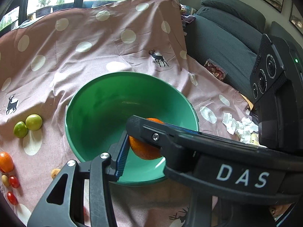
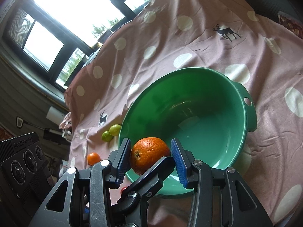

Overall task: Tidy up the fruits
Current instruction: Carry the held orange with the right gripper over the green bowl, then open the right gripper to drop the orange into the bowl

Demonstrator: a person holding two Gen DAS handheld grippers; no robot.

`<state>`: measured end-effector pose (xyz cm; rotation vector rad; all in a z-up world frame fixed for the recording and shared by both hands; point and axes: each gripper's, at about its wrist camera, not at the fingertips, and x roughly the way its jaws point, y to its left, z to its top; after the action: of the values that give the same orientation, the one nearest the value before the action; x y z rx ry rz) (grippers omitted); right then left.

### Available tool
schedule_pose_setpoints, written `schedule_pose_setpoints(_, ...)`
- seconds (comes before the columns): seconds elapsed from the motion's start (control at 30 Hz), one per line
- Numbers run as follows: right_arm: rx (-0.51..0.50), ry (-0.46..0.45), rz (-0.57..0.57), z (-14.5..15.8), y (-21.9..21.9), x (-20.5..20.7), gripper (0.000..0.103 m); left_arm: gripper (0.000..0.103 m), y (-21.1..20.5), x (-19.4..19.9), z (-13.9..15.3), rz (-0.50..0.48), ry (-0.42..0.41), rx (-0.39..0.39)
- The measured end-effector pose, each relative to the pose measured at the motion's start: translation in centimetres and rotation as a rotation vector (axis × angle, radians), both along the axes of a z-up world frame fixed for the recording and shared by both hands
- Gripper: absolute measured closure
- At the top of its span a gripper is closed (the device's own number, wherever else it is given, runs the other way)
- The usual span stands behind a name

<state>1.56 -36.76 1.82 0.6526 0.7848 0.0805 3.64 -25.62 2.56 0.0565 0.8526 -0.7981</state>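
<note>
The orange (image 2: 149, 154), clamped between both the left gripper (image 1: 140, 141) and the right gripper (image 2: 151, 157), hangs just inside the green bowl's (image 2: 246, 113) near rim, so release drops it in.

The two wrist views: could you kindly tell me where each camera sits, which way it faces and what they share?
Right wrist: rides the right gripper, faces forward and down at the green bowl on the spotted cloth, window beyond; both its jaws flank the orange.
Left wrist: rides the left gripper, faces down into the same bowl, sofa beyond; one own finger shows, and the right gripper crosses in from the right.
Shared: bowl, orange, two green fruits, cloth.
</note>
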Motion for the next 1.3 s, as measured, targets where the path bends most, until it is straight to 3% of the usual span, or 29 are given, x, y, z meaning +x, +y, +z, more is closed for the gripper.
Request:
schedule_pose_setpoints(0.67,-0.036,0.074,-0.039,-1.1,-0.6,0.4,0.056,0.060,-0.6,0.9,-1.9,-0.028,0.078,-0.022)
schedule_pose_setpoints(0.93,-0.061,0.069,-0.058,-0.9,-0.4,0.3,0.056,0.060,-0.3,0.8,-1.8,0.001,0.070,-0.020)
schedule_pose_setpoints(1.03,-0.101,0.041,-0.079,-0.3,-0.3,0.1,0.041,0.059,0.6,0.5,-1.0,0.033,0.027,-0.023)
schedule_pose_setpoints(1.1,-0.153,0.016,-0.107,0.2,-0.2,-0.1,0.030,0.052,1.5,0.3,-0.5,0.054,0.014,-0.026)
schedule_pose_setpoints(1.3,-0.206,-0.031,-0.150,0.9,0.1,0.2,0.030,0.044,5.7,0.2,1.0,0.192,-0.026,-0.009)
